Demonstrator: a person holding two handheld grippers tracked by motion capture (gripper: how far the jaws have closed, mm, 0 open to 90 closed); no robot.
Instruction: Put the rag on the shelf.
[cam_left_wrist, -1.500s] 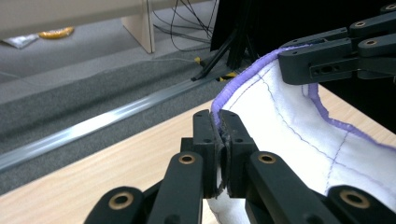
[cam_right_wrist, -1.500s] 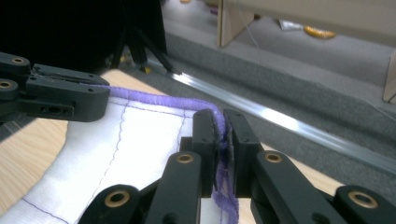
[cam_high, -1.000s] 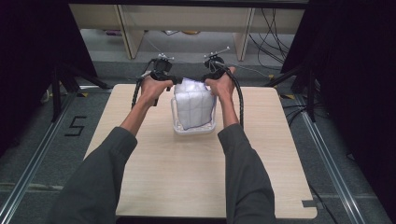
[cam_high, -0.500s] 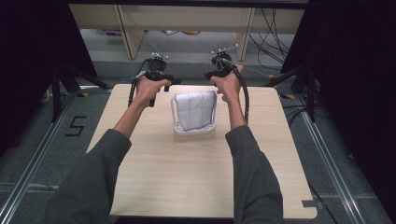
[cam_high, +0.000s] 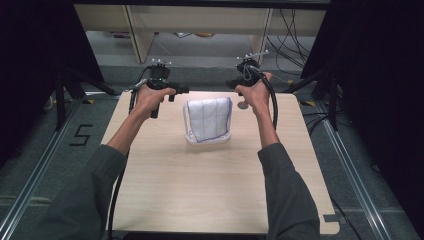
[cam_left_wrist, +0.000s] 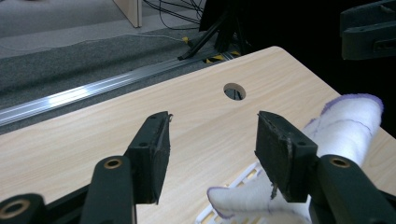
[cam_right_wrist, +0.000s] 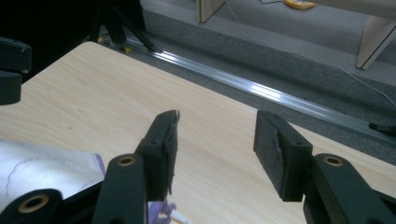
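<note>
Folded white cloth (cam_high: 209, 118) with purple grid lines and purple hem, standing on edge in a small white slatted basket (cam_high: 192, 138), middle of the wooden table (cam_high: 210, 195), toward the far half. Round cable hole (cam_high: 243, 105) in the tabletop just right of it.

Left gripper (cam_high: 175, 90): held above the far-left part of the table, clear of the cloth; jaws apart, nothing between them (confirmed in the left gripper view, cloth (cam_left_wrist: 345, 121) lying off to one side of the pads). Right gripper (cam_high: 231, 84): above the far edge, right of the cloth; jaws likewise apart and empty, cloth edge (cam_right_wrist: 46, 163) low in the right gripper view.

Step in hand, as judged: both tools drawn back from the packed cloth, load apparently seated. To do well: keep jaws wide while clearing, lift away without snagging the hem or nudging the basket; check that no corner hangs over the rim.

Orientation: broad face of the cloth toward the near side, fold at the top, long axis roughly vertical, leaning slightly toward the far side; basket's long side running left to right
</note>
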